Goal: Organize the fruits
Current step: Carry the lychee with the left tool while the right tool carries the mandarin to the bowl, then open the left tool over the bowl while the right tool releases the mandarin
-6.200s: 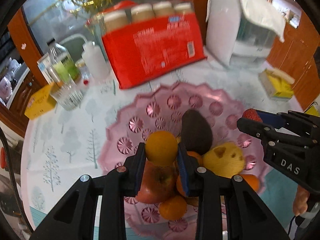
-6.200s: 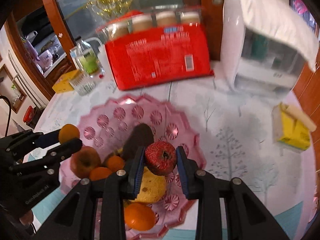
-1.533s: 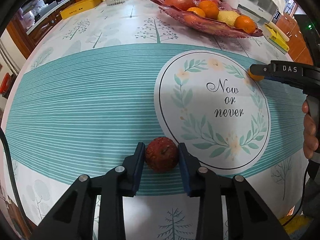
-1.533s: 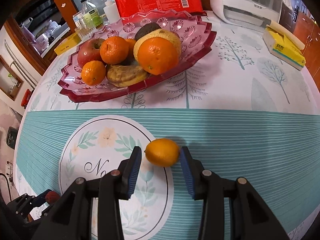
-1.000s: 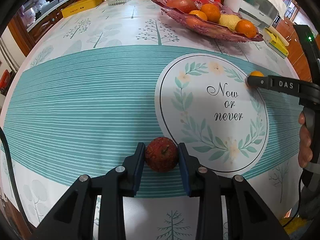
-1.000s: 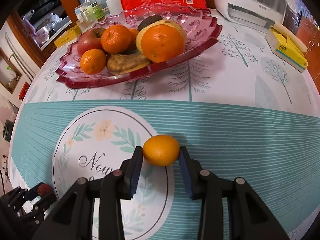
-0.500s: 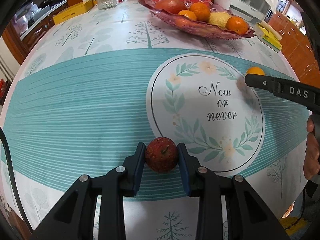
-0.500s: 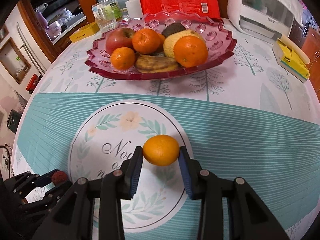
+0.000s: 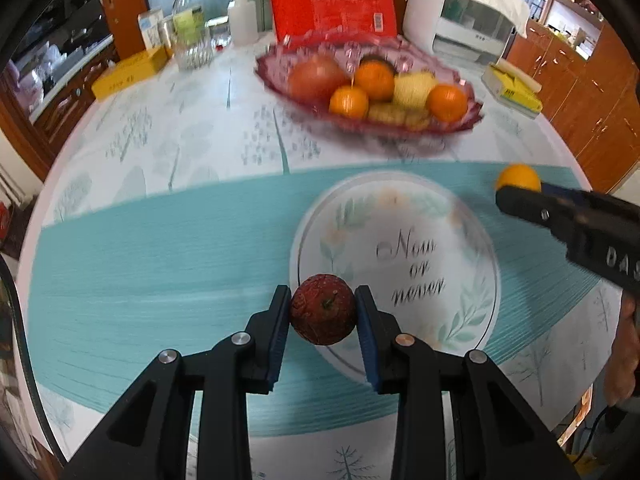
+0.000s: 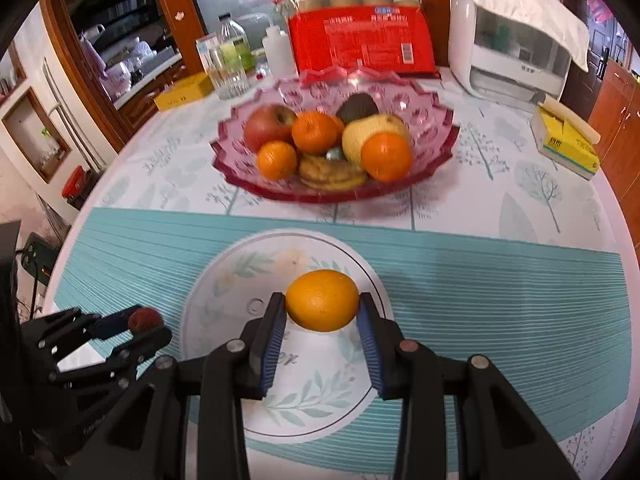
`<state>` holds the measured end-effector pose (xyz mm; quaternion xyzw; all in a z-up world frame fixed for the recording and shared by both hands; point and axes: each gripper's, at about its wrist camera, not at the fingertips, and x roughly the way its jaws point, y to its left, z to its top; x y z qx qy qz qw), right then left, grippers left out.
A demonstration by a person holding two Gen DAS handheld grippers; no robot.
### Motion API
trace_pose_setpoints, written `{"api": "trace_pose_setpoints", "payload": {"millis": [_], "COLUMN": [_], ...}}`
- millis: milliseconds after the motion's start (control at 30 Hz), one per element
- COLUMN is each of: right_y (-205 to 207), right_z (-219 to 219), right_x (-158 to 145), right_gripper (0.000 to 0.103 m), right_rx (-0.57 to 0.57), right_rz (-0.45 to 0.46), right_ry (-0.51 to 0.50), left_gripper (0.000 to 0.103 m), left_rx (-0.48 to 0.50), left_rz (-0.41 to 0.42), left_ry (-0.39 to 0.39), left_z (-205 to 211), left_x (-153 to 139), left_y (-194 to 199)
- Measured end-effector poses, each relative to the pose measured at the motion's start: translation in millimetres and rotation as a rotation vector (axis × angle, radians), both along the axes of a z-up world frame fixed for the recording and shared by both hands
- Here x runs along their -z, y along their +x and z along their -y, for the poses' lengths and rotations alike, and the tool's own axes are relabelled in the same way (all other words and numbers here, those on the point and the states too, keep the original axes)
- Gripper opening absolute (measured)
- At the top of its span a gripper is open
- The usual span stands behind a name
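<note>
A: What's your left gripper (image 9: 323, 316) clamping?
B: A wrinkled red fruit (image 9: 323, 309), clear of the tablecloth (image 9: 160, 240).
A: And your right gripper (image 10: 322, 312)?
B: Clamped on an orange (image 10: 322, 300); the pink fruit bowl (image 10: 436, 148) sits at twelve o'clock, probably their destination.

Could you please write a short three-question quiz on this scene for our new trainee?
1. True or false: the left gripper is shut on a dark red fruit.
2. What does the right gripper hold? A) an apple B) a yellow-orange citrus fruit C) a glass
3. Fill in: the rest of the fruit lies in a pink ____.

Key: 1 true; 2 B; 3 bowl.
</note>
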<state>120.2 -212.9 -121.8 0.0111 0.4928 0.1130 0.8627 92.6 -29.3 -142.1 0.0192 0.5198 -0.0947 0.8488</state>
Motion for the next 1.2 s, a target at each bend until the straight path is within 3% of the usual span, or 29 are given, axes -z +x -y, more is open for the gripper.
{"api": "trace_pose_setpoints", "payload": {"millis": [367,600,767,967,1200], "right_y": [13,41,71,107,148], "right_z": [9,22,28,26,17], "right_x": [-77,-136,-163,-153,-100], "right_gripper": [0.036,0.036,0.036,0.037,0.037], "right_rx": [0.021,0.04,0.076,0.097,0.085], "right_rz": [0.147,0.286,0.35,0.305,0.204], "right_ry": [-0.033,-0.118,-0.134,-0.077,-0.074], "left_gripper": [0.031,0.031,0.031,0.031,0.031], "left_rx": [0.074,0.092,0.086,0.077,0.019], "left_rz": [0.149,0.281,0.351,0.343,0.244], "left_ry": [0.043,0.059,0.064,0.042,0.002], "left_z": [7,12,20,25,32], "left_x": [-85,-142,-167,-162,-123], "left_y": [39,69,96,134,190]}}
